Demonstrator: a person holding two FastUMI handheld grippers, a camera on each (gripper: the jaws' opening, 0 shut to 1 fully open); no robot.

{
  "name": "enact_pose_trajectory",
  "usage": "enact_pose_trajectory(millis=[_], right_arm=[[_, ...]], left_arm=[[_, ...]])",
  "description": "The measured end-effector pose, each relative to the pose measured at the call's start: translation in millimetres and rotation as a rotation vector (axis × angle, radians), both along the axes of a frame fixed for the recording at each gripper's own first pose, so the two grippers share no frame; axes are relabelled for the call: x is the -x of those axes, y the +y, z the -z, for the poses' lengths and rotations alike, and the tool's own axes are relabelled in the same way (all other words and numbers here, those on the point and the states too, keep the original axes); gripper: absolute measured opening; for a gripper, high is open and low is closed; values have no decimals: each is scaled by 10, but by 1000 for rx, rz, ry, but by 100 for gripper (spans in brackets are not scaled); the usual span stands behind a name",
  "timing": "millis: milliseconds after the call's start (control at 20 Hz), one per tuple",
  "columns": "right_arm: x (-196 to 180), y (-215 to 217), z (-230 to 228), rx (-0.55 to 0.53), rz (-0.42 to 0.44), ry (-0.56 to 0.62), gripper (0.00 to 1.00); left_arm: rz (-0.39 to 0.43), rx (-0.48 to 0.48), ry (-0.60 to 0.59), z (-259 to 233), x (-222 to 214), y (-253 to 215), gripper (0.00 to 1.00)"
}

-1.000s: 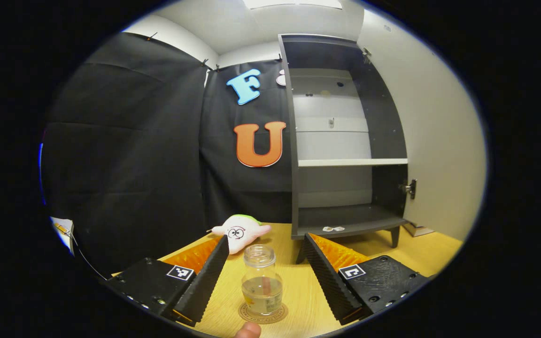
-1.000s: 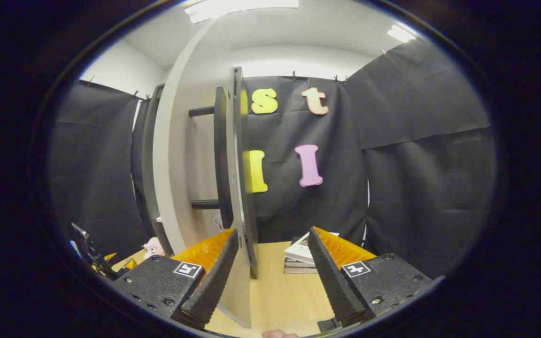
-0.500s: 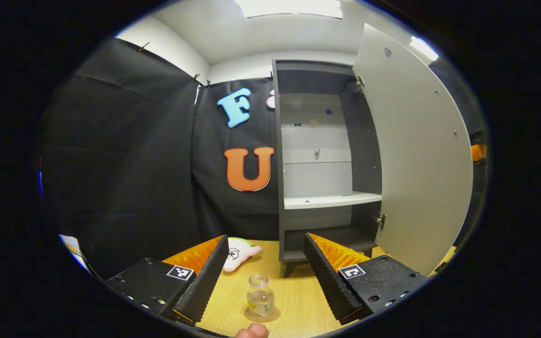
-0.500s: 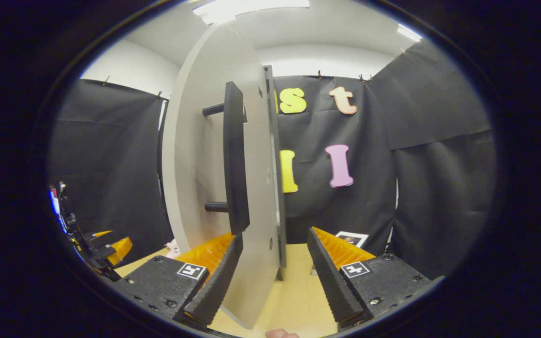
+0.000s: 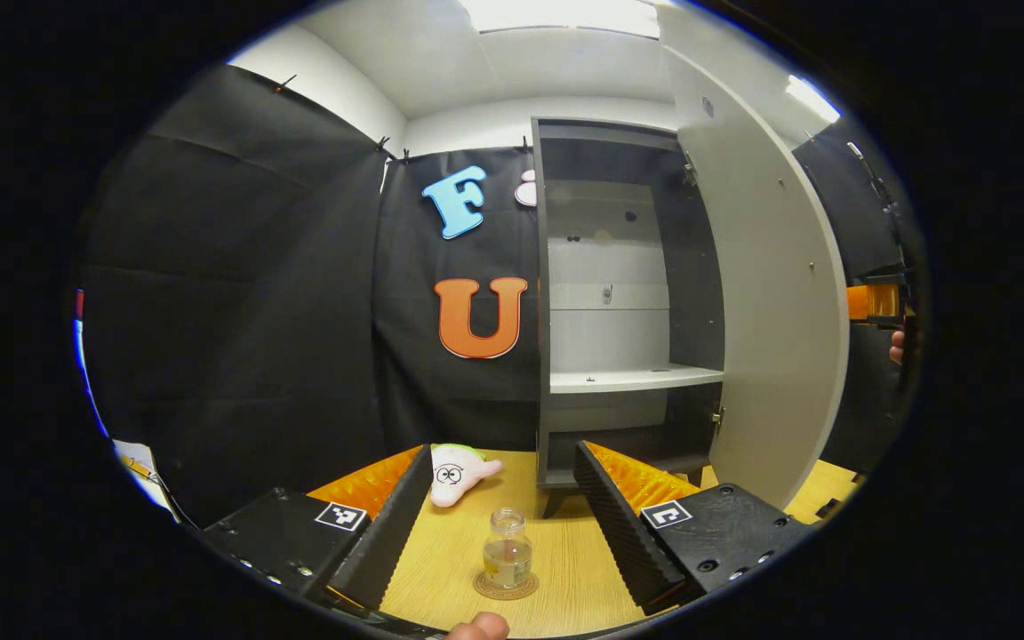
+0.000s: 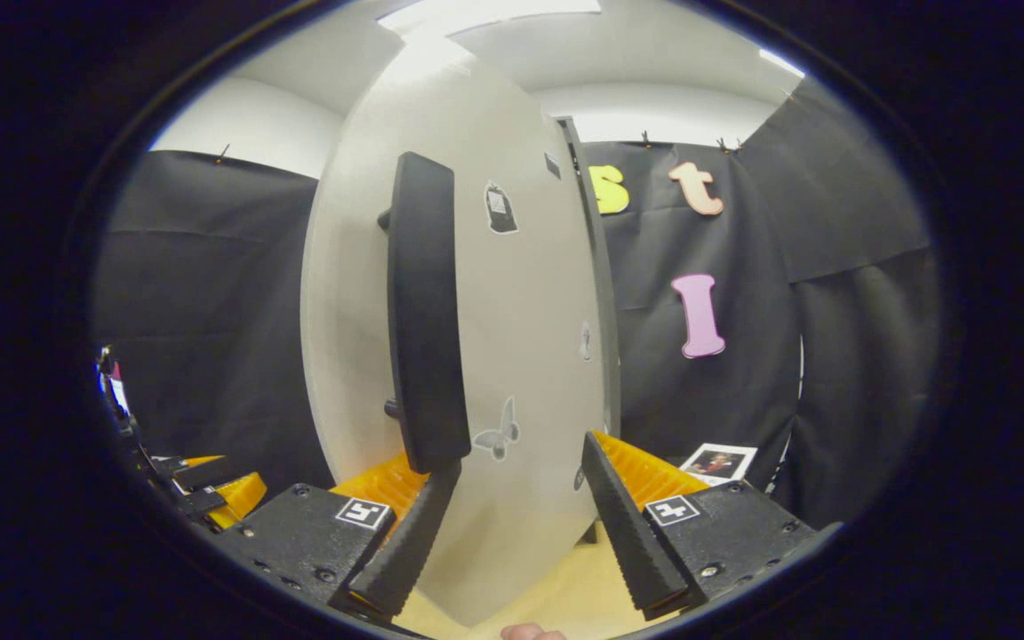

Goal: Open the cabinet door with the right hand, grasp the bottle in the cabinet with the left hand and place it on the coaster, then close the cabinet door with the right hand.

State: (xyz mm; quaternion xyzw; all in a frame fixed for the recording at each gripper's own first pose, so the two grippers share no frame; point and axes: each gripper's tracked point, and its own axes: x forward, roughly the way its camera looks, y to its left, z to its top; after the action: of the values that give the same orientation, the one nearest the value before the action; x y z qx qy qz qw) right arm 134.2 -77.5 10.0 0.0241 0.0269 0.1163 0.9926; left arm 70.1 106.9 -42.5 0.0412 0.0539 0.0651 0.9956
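In the left gripper view, the tall dark grey cabinet with pale back panels [image 5: 619, 302] stood at twelve o'clock from my left fingers, on the light wooden tabletop [image 5: 565, 551]. Its big off-white door [image 5: 770, 311] hung part-way open at about two o'clock, and a white shelf [image 5: 632, 380] crossed the bare inside. In the right gripper view that same door [image 6: 530, 356] loomed close in front of me, its outer face turned my way, with a long black bar handle [image 6: 423, 311] running upright at about eleven o'clock and small stickers, one a grey butterfly [image 6: 499, 436], on the panel.

My left gripper [image 5: 503, 520] was spread wide, black ridged fingers [image 5: 388, 533] with orange backs holding nothing. My right gripper [image 6: 521, 524] was spread wide too; the lower edge of the door sat between its fingers, and I could not tell whether the left finger [image 6: 410, 542] touched the panel or the handle's foot.

At eleven o'clock from my left gripper lay a small white plush toy with a green top and cartoon eyes [image 5: 459, 469], near the cabinet's foot. The small clear glass bottle with a little pale liquid [image 5: 508, 551] stood upright at twelve o'clock between my left fingers, apart from both, resting on the round brown coaster [image 5: 505, 586]. At the far three o'clock edge I saw an orange piece of my right gripper [image 5: 872, 300] beyond the door.
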Motion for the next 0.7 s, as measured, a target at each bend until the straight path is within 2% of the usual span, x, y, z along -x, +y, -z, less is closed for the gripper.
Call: enact_pose_trajectory(millis=[450,700], right_arm=[[-206,423,29,21,-95,0,91],[-475,530,16,109,-72,-36,92]], left_arm=[[-5,17,-5,-47,90,138,96],[-13,21,3,-23,100,157,96]])
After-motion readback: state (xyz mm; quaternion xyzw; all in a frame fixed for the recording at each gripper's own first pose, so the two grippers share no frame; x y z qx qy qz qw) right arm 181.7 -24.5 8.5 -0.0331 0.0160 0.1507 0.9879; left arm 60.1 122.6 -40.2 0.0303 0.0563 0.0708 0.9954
